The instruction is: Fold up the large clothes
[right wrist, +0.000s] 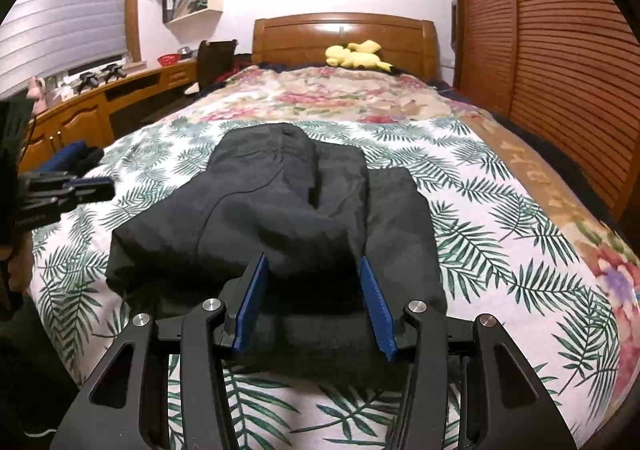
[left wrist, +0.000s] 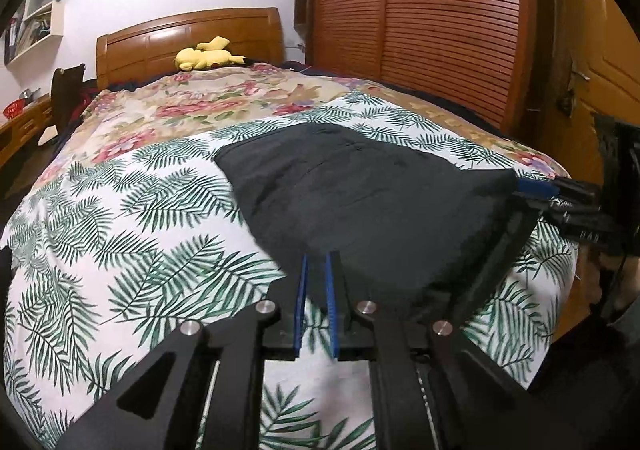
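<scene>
1. Dark garment (right wrist: 280,217) lay bunched on the palm-leaf sheet (right wrist: 500,234), mid-bed, near the foot.
2. Left gripper (left wrist: 317,262): jaws nearly together with a narrow gap, tips at the garment's near edge; couldn't tell if any cloth was pinched.
3. Right gripper (right wrist: 312,270): jaws spread about halfway, a hump of garment between them, pads not visibly pressing.
4. Yellow plush toy (right wrist: 356,54) sat by the wooden headboard (right wrist: 344,31).

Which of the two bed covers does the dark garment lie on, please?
The dark garment lies on the white palm-leaf cover, not the pink floral one nearer the headboard.
</scene>
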`<state>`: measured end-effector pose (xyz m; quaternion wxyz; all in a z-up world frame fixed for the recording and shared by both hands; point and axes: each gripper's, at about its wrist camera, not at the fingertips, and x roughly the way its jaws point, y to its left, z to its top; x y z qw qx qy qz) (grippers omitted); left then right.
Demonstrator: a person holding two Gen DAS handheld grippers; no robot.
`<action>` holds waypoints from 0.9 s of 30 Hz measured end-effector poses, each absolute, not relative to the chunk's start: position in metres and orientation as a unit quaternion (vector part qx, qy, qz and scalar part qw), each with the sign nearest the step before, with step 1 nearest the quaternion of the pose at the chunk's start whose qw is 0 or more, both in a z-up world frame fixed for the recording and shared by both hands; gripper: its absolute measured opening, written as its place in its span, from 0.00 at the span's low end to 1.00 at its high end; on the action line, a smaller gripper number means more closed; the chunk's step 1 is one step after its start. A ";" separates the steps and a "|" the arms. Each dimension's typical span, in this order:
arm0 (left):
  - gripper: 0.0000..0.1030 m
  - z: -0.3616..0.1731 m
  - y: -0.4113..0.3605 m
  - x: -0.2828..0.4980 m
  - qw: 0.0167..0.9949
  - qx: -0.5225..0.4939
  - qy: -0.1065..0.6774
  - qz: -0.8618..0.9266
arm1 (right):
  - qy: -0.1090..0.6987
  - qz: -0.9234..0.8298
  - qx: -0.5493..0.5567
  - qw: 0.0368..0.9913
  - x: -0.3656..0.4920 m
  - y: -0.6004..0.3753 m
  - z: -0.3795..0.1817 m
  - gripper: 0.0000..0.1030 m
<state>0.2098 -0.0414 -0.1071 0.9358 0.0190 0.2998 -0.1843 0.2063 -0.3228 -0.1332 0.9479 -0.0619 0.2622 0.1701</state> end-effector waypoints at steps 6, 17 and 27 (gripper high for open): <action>0.08 -0.125 -0.026 0.210 0.938 0.007 0.294 -0.182 | 0.266 0.174 -0.039 0.947 0.213 -0.325 -0.117 0.51; 0.10 -0.142 -0.018 0.204 0.937 0.011 0.287 -0.199 | 0.333 0.174 -0.033 0.926 0.257 -0.301 -0.119 0.52; 0.11 -0.136 -0.013 0.196 0.939 0.007 0.277 -0.204 | 0.382 0.163 -0.002 0.910 0.272 -0.303 -0.136 0.53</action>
